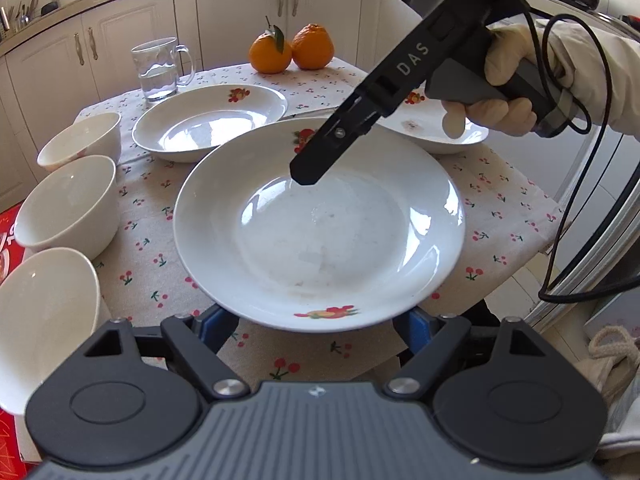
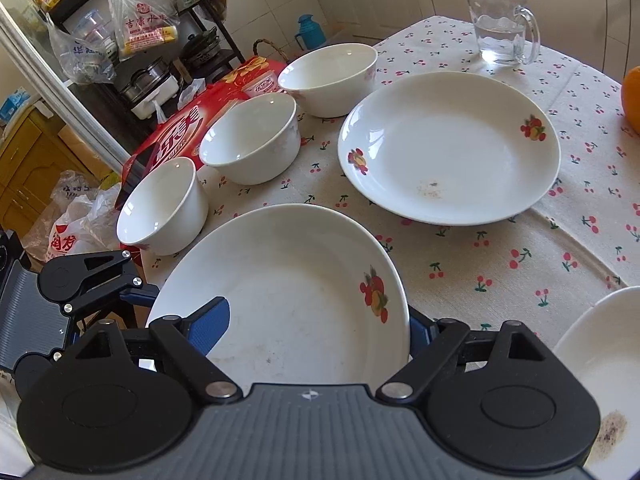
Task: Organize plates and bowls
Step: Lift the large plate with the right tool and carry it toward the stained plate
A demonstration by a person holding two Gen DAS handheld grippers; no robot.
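A white deep plate (image 1: 320, 232) with fruit prints hangs just above the cherry-print tablecloth (image 1: 500, 208) at the table's front edge. My left gripper (image 1: 316, 320) has its blue pads (image 1: 216, 320) against the near rim on both sides, the rim covering the tips. In the right wrist view the same plate (image 2: 288, 280) tilts in front of my right gripper (image 2: 316, 324), whose jaws stand wide apart. Its left pad (image 2: 212, 320) hovers over the plate's inside and its right pad sits behind the rim. The left gripper (image 2: 138, 294) reaches the plate from the left.
A second plate (image 2: 448, 148) lies mid-table and a third (image 2: 600, 360) at the right. Three white bowls (image 2: 328, 76) (image 2: 250, 136) (image 2: 160, 204) line the left edge. A glass mug (image 2: 500, 24) and two oranges (image 1: 292, 48) stand at the back. A gloved hand (image 1: 508, 80) holds the right gripper (image 1: 308, 172).
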